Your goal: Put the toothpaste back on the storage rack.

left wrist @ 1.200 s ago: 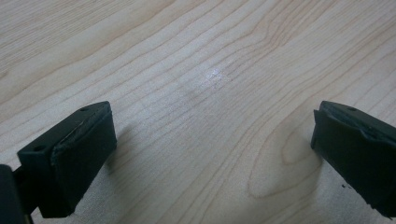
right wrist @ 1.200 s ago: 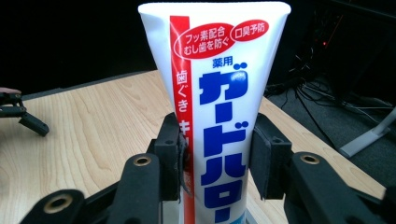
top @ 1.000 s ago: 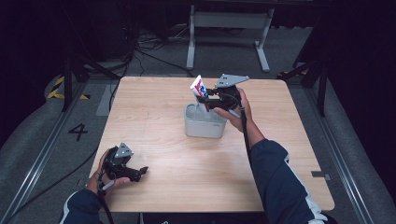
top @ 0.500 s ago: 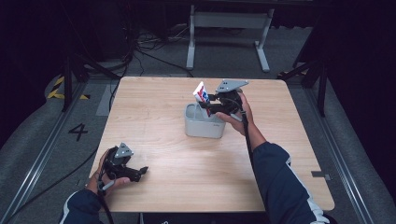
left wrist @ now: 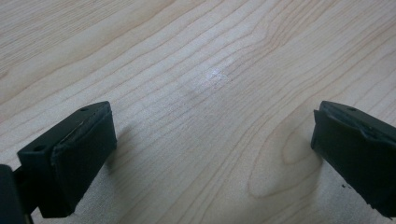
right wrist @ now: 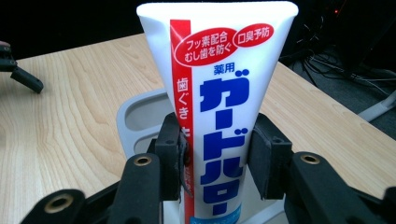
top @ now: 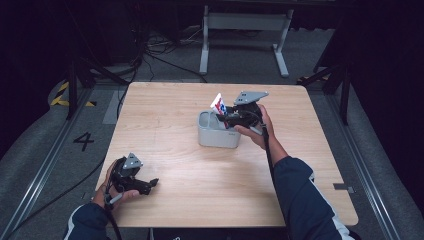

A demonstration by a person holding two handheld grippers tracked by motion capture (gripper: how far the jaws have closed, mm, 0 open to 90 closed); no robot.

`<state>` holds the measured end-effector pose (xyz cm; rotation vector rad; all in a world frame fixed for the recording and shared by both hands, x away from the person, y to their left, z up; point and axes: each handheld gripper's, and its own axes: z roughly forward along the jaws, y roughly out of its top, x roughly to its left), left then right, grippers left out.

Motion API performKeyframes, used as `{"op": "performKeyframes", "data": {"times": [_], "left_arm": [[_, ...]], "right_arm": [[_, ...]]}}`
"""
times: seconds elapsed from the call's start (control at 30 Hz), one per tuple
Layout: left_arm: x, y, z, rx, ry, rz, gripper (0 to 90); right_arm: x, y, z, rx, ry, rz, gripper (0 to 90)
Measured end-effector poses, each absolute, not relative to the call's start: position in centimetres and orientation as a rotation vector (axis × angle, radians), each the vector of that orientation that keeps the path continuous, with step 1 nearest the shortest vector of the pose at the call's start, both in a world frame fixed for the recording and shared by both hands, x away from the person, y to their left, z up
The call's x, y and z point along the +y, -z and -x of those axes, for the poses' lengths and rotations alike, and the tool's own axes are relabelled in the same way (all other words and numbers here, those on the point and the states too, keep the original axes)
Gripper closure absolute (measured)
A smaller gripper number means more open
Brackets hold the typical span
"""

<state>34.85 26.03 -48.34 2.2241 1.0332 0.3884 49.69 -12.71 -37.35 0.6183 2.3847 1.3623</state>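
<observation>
Here the wooden table (top: 170, 130) carries a grey compartmented holder (top: 218, 131) near its middle, with bare wood all around it. The right gripper (top: 225, 119) hovers at the holder's rim, its jaws closed on the middle of a white toothpaste tube (right wrist: 219, 107) printed in red and blue; the tube stands crimped end up, tilted a little, its lower end over one of the holder's compartments. Whether that end touches the bottom cannot be told. The left gripper (top: 150, 185) rests low at the near left of the table, well apart from the holder, jaws spread wide with only wood grain between them. The step in hand looks like standing the tube in the holder; the next move would call for lowering it straight and letting go.
</observation>
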Motion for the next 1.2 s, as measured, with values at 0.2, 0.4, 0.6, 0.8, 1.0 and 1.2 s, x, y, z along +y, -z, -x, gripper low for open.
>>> {"op": "performKeyframes", "data": {"times": [0.2,0.4,0.6,0.8,1.0,1.2], "left_arm": [[26.1,48.3,-34.9,1.031,-0.389,-2.228,0.5],[26.0,48.3,-34.8,1.032,-0.386,-2.226,0.4],[26.0,48.3,-34.8,1.033,-0.386,-2.226,0.4],[26.0,48.3,-34.8,1.033,-0.386,-2.226,0.4],[26.0,48.3,-34.8,1.033,-0.386,-2.225,0.5],[26.0,48.3,-34.8,1.033,-0.387,-2.227,0.5]], "right_arm": [[-12.8,37.8,-49.4,2.414,-1.333,-0.609,60.8],[-13.0,38.0,-49.2,2.442,-1.298,-0.608,60.6],[-13.2,38.0,-49.2,2.454,-1.291,-0.617,60.0],[-12.8,37.7,-48.7,2.484,-1.233,-0.584,58.8],[-12.6,37.6,-48.5,2.491,-1.217,-0.575,58.0],[-12.5,37.6,-48.4,2.488,-1.218,-0.589,56.5]]}}
